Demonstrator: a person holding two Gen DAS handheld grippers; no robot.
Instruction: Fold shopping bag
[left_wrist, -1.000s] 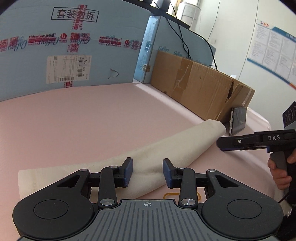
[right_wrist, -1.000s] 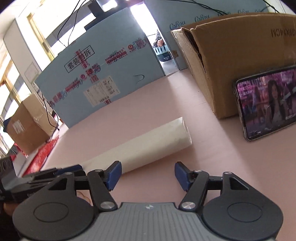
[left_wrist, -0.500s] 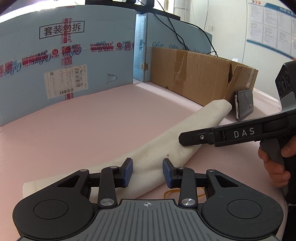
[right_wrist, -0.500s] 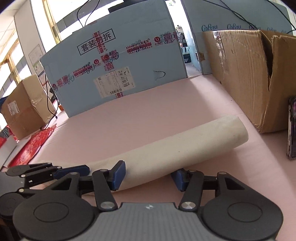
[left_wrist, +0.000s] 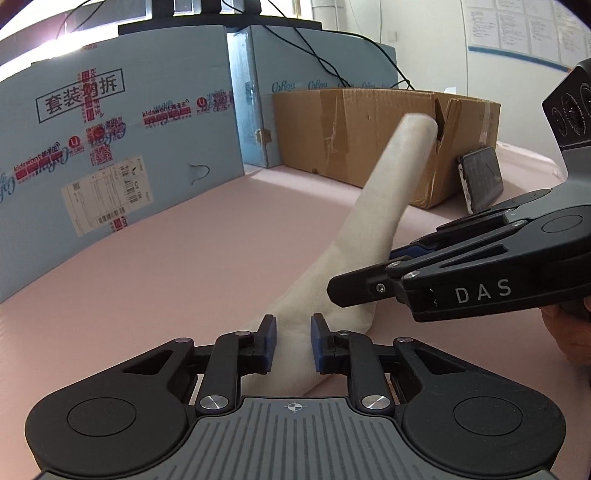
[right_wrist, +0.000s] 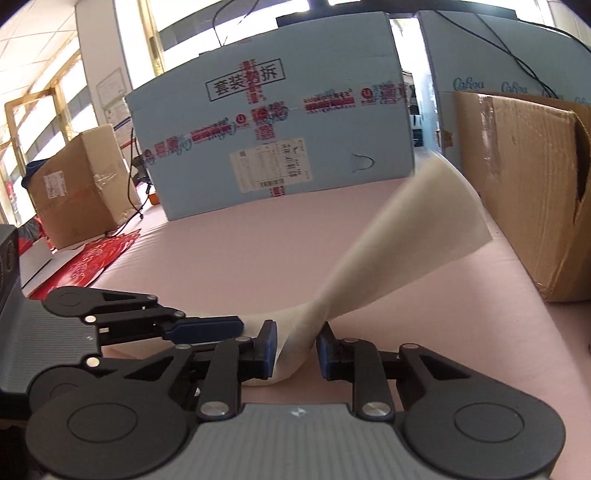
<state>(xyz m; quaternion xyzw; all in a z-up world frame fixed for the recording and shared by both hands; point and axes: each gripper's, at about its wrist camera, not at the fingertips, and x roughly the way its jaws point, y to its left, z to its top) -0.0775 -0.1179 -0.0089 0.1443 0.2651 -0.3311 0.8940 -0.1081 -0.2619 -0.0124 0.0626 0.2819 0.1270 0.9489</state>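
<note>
The shopping bag (left_wrist: 373, 206) is a cream cloth rolled into a long tube on the pink table. Its near end runs between the blue pads of my left gripper (left_wrist: 293, 343), whose jaws are closing and pinch the cloth. My right gripper (left_wrist: 364, 277) comes in from the right, just beyond the left one. In the right wrist view the bag (right_wrist: 399, 236) twists narrow where it passes between the right gripper (right_wrist: 297, 345) pads, also closing and squeezing it. The left gripper (right_wrist: 229, 332) lies close on the left. The bag's far end stands tilted up off the table.
A brown cardboard box (left_wrist: 354, 136) stands at the back right with a phone (left_wrist: 480, 177) leaning on it. Blue printed boxes (left_wrist: 110, 147) wall off the back. The pink table (left_wrist: 184, 258) stretches left; red paper (right_wrist: 92, 262) and another carton (right_wrist: 74, 192) sit beyond its left edge.
The rolled bag lay flat; now both grippers have closed on its near part, side by side, and its far end has swung up off the table. The right gripper came in toward the left one.
</note>
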